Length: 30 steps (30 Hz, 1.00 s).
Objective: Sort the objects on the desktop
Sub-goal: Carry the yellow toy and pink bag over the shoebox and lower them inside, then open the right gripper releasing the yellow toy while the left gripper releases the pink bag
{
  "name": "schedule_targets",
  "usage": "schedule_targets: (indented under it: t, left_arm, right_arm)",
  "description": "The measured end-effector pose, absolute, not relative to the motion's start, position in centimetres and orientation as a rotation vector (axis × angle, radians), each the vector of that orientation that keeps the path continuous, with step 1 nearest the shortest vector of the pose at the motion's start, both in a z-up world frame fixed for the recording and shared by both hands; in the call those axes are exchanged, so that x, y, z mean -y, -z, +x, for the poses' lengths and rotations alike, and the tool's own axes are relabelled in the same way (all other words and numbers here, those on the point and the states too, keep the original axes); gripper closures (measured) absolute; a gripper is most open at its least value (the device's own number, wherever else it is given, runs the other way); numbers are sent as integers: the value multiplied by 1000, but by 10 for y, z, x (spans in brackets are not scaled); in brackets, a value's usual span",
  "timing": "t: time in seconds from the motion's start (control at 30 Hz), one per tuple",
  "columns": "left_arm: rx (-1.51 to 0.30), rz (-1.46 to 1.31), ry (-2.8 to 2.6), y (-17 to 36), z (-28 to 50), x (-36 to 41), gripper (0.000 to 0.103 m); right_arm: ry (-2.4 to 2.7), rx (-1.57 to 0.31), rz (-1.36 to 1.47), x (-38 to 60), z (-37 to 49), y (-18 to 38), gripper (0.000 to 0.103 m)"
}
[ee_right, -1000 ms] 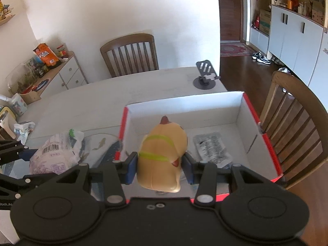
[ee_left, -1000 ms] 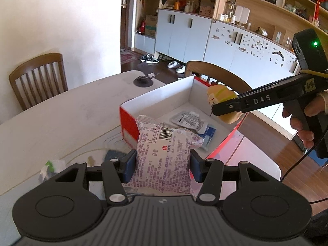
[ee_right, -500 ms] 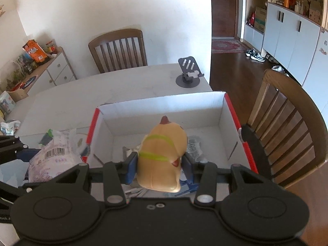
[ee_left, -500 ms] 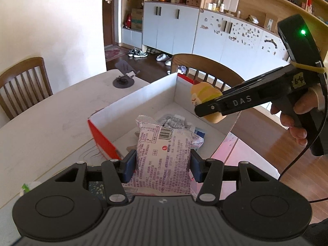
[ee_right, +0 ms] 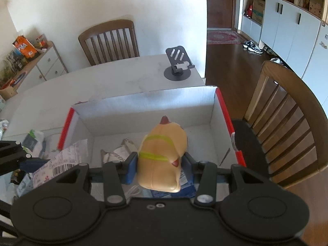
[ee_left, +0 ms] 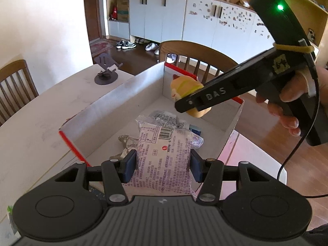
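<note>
The left gripper (ee_left: 163, 165) is clamped on a snack packet (ee_left: 164, 162), light and crinkly, held across its middle. The right gripper (ee_right: 160, 167) squeezes a soft yellow toy (ee_right: 162, 162) between its jaws, above the box (ee_right: 143, 102).

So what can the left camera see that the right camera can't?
Only the left camera shows the person's hand holding the right gripper, and the shoes by the cupboards are clearest there. Only the right camera shows the side cabinet with an orange bag. Both show the box, the snack packet in the left gripper, the yellow toy and the phone stand.
</note>
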State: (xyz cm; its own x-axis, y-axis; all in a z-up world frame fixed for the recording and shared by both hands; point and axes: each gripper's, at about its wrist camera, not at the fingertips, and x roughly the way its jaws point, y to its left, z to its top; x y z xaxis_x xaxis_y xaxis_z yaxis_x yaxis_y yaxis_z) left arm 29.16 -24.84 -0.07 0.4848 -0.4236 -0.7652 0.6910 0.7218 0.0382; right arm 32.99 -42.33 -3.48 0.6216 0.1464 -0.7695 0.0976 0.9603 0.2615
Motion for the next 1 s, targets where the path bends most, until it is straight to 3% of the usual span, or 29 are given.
schedule_targets:
  t: [1.0]
  left_arm:
    - [-1002, 409, 702, 60, 340, 280, 51]
  right_arm:
    - [-18, -1129, 226, 436, 384, 107, 57]
